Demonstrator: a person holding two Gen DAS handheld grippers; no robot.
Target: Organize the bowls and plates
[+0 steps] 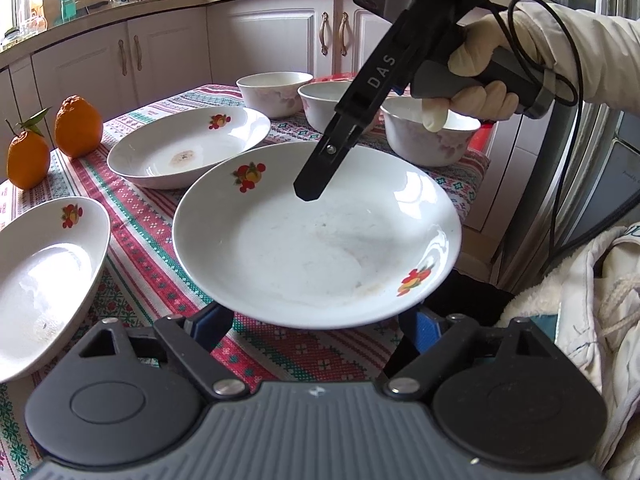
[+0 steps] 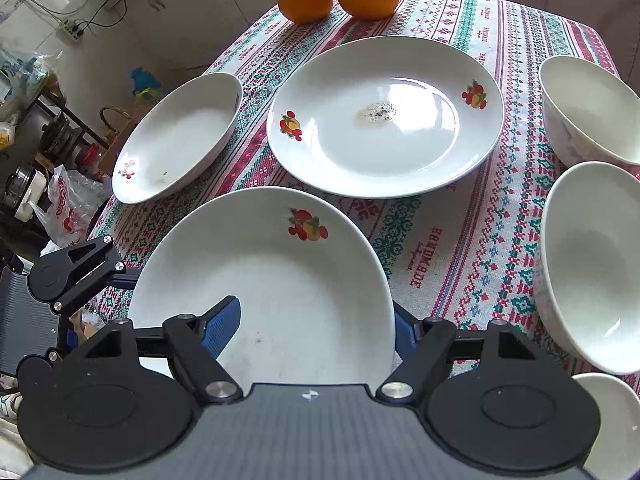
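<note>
A white plate point(image 1: 316, 236) point(image 2: 260, 280) with fruit prints hangs tilted just above the patterned tablecloth. My right gripper point(image 1: 320, 172) point(image 2: 316, 312) is shut on its rim, one blue pad point(image 2: 222, 326) lying on the inner face and the other behind the edge. My left gripper point(image 1: 316, 322) point(image 2: 100, 280) is open, its fingers spread wide beneath the opposite rim with the tips hidden under the plate. A second plate point(image 1: 188, 148) point(image 2: 384, 120) with a brown stain and a third plate point(image 1: 44, 276) point(image 2: 176, 140) rest on the cloth. Three white bowls point(image 1: 274, 88) point(image 1: 332, 100) point(image 1: 432, 136) stand behind.
Two oranges point(image 1: 78, 126) point(image 1: 26, 160) sit at the table's far corner. A gloved hand point(image 1: 472, 80) holds the right gripper's handle. A white coat point(image 1: 580, 320) lies beside the table's edge. Kitchen cabinets point(image 1: 168, 52) line the back wall, and bags and pots point(image 2: 60, 200) clutter the floor.
</note>
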